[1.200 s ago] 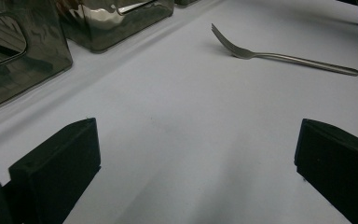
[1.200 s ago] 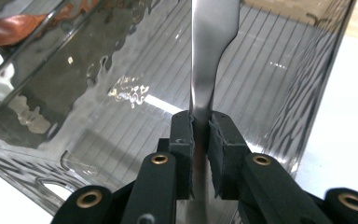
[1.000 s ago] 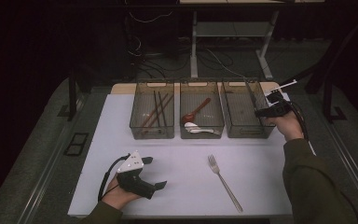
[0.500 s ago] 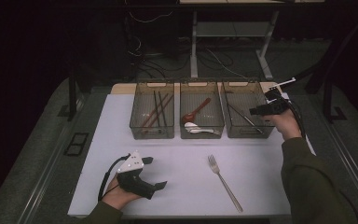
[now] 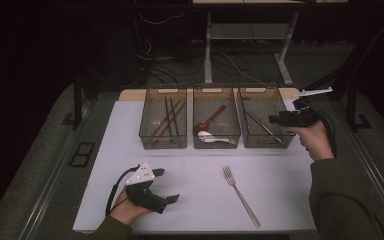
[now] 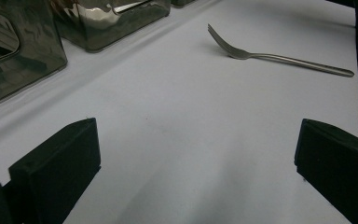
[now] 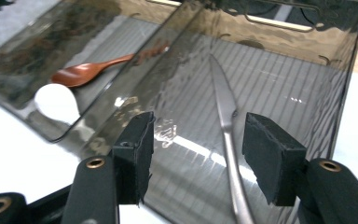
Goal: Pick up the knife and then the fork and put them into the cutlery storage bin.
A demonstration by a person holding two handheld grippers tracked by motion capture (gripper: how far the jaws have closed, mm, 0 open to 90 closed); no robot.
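Right gripper [image 7: 196, 154]: yours hangs over the right-hand bin [image 5: 265, 120], jaws parted and just been opening, nothing gripped between them.
Knife [image 7: 226, 135]: released; it lies on the ribbed floor of that bin, slanted, directly below your pads.
Left gripper [image 5: 162, 192]: rests on the white mat [image 5: 190, 175], jaws spread wide, holding nothing.
Fork [image 5: 240, 195]: lies on the mat, between your two hands.
Middle bin [image 5: 216, 125]: a brown spoon [image 7: 86, 72] and what looks like a white one, though blurred.

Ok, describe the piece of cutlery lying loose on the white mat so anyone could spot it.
Start at the white mat and its row of three smoky bins. In front of the middle and right bins lies a silver fork, tines toward the bins. It alone lies outside a bin.
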